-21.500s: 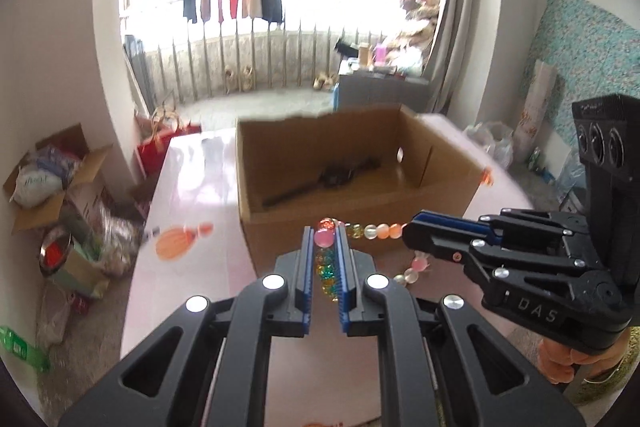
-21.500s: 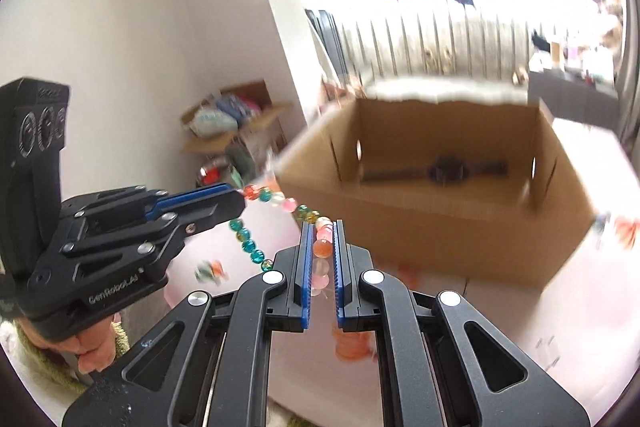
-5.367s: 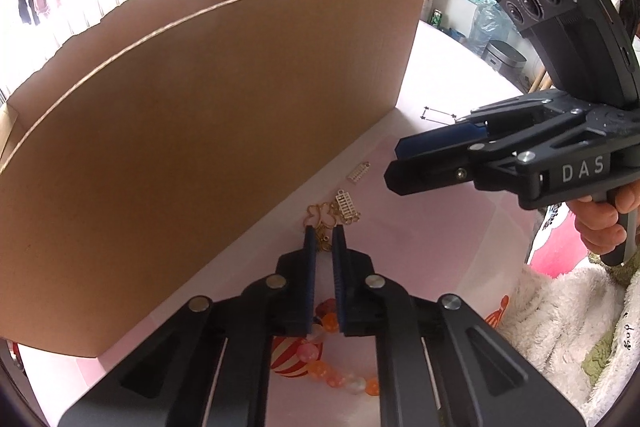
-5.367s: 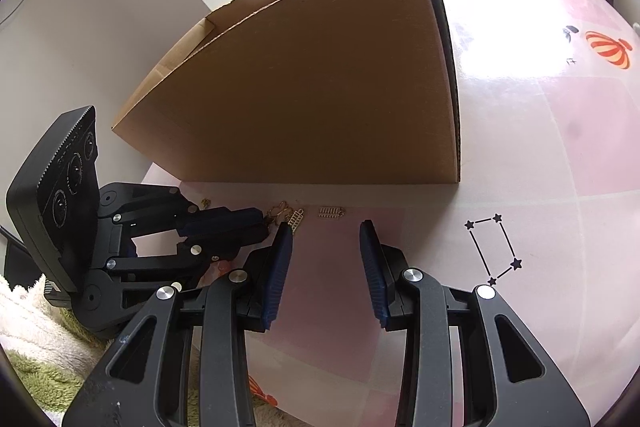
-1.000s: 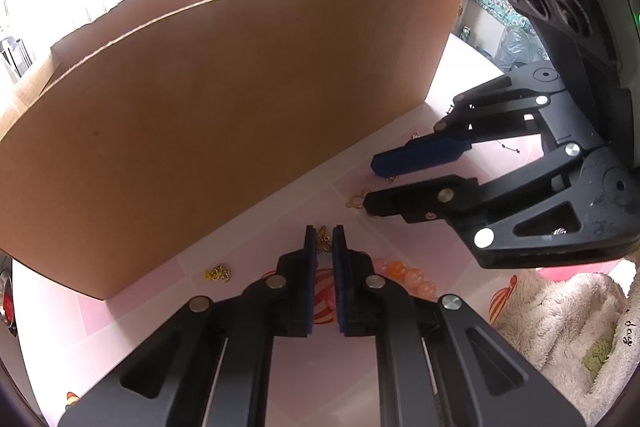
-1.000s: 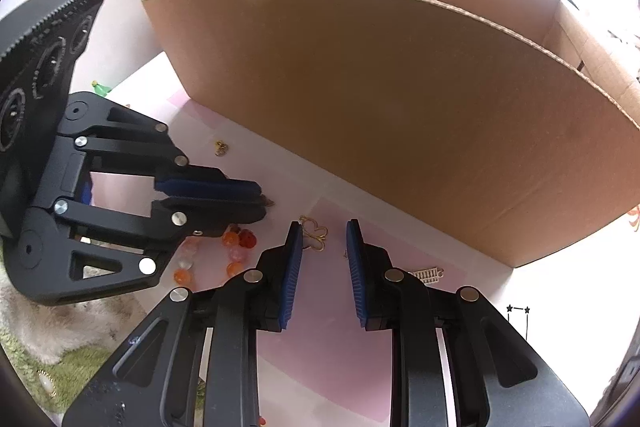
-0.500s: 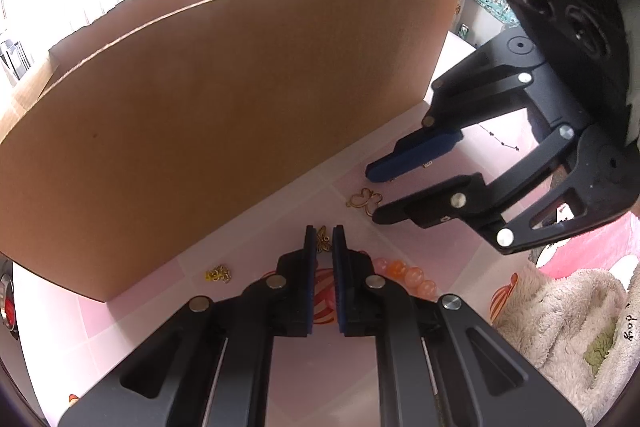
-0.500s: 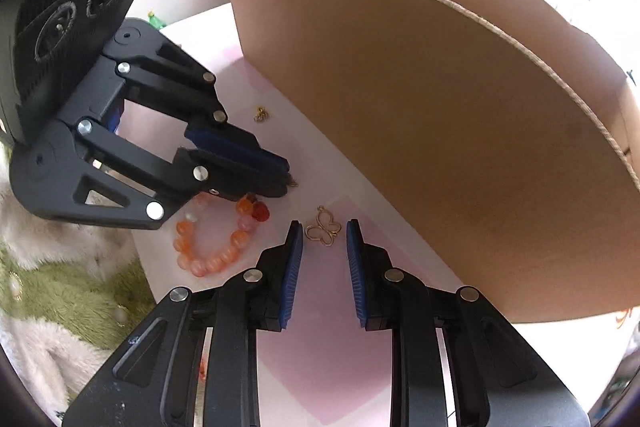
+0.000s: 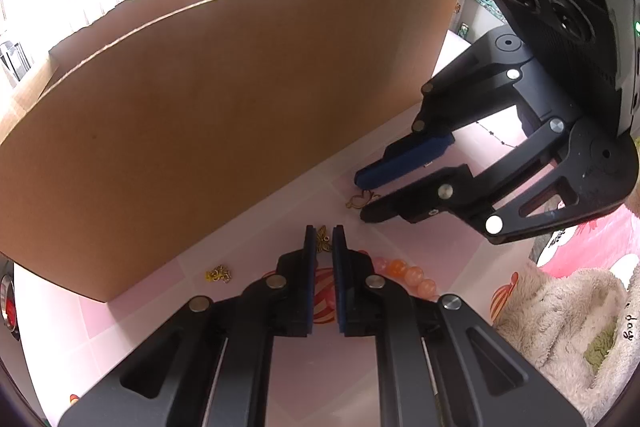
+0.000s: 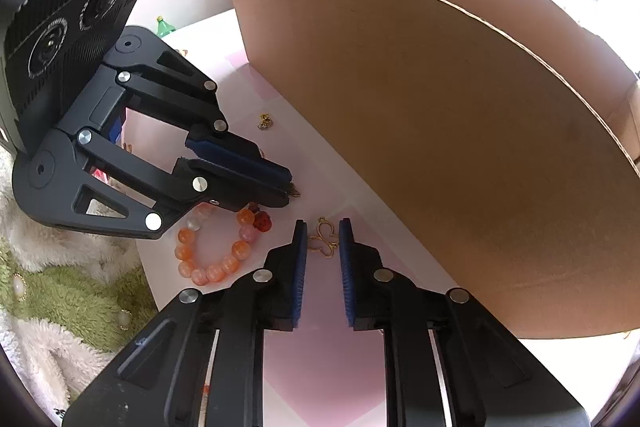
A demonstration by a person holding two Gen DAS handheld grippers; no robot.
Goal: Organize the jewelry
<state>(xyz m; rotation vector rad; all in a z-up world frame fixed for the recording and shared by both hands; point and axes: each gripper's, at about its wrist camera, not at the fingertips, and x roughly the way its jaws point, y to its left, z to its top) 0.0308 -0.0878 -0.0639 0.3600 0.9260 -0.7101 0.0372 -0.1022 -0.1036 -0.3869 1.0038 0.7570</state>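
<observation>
My left gripper [image 9: 322, 233] is shut on a small gold charm [image 9: 323, 243], just in front of the cardboard box [image 9: 224, 107]; it also shows in the right wrist view [image 10: 286, 189]. My right gripper [image 10: 323, 227] is open, its jaws on either side of a gold butterfly pendant [image 10: 325, 239] lying on the pink table [image 10: 320, 347]. In the left wrist view the right gripper [image 9: 362, 197] is next to the pendant [image 9: 361, 199]. An orange bead bracelet [image 10: 212, 251] lies on the table under the left gripper.
The tall box wall [image 10: 460, 147] stands close behind both grippers. Another small gold piece [image 9: 218, 274] lies by the box's left corner, also in the right wrist view [image 10: 265, 121]. A fluffy white and green sleeve [image 10: 60, 287] is at the table edge.
My right gripper has lowered around the butterfly pendant, now between its open jaws. The left gripper stays shut on the gold charm.
</observation>
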